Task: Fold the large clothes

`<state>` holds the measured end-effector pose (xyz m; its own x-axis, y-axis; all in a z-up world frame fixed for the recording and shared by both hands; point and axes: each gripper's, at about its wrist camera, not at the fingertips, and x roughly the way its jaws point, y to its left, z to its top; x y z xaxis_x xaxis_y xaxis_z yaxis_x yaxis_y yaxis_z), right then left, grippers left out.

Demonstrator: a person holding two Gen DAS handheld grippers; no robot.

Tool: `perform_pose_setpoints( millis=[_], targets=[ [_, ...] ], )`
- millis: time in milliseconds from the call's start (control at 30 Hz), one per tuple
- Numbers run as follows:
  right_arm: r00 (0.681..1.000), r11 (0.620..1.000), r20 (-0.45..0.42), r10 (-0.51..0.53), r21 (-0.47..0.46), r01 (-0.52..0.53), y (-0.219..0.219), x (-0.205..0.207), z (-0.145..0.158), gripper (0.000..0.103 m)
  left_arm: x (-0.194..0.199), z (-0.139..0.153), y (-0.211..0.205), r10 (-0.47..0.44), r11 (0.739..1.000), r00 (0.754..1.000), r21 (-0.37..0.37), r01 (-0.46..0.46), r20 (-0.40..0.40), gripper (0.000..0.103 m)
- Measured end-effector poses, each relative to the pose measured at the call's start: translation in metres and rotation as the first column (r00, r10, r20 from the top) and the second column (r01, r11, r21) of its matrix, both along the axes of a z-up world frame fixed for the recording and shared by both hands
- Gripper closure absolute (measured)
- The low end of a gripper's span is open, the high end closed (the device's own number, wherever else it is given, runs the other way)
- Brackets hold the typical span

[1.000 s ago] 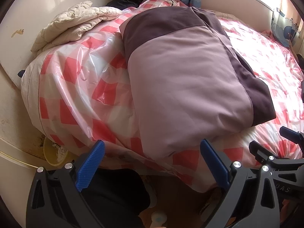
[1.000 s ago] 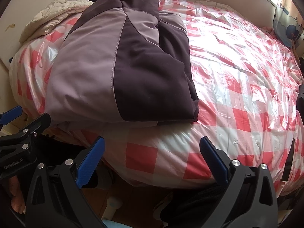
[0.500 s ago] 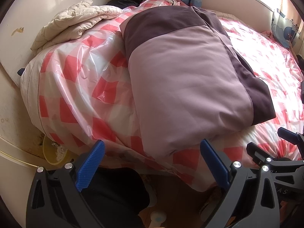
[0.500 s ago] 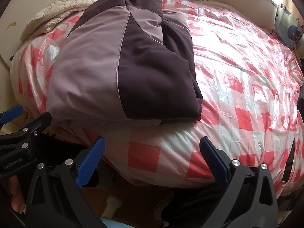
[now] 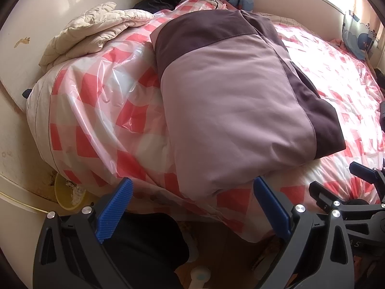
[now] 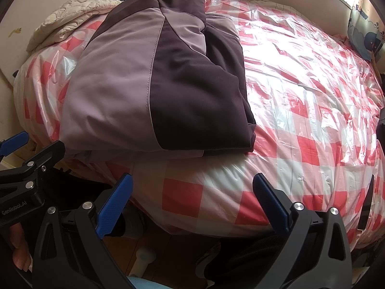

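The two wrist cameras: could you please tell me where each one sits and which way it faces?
Left wrist: rides the open left hand-held gripper, off the bed's near edge, facing the folded jacket; the right hand-held gripper shows at right.
Right wrist: rides the right hand-held gripper, also open, further right, facing the jacket's dark side and the checked cover; the left one and the person's fingers show at left.
Shared: jacket, cover, beige quilt.
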<state>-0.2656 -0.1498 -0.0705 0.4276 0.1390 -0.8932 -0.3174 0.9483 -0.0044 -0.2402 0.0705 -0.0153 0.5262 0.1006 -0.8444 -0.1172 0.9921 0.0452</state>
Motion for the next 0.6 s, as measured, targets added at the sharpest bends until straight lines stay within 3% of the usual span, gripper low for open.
perform_pose_setpoints(
  millis=[600],
  targets=[
    [1.000, 1.000, -0.004, 0.002, 0.002, -0.002, 0.0018, -0.0040, -0.0012, 0.007, 0.0006, 0.0018, -0.0008, -0.008, 1.000, 1.000, -0.004, 0.008, 0.001, 0.007]
  ],
)
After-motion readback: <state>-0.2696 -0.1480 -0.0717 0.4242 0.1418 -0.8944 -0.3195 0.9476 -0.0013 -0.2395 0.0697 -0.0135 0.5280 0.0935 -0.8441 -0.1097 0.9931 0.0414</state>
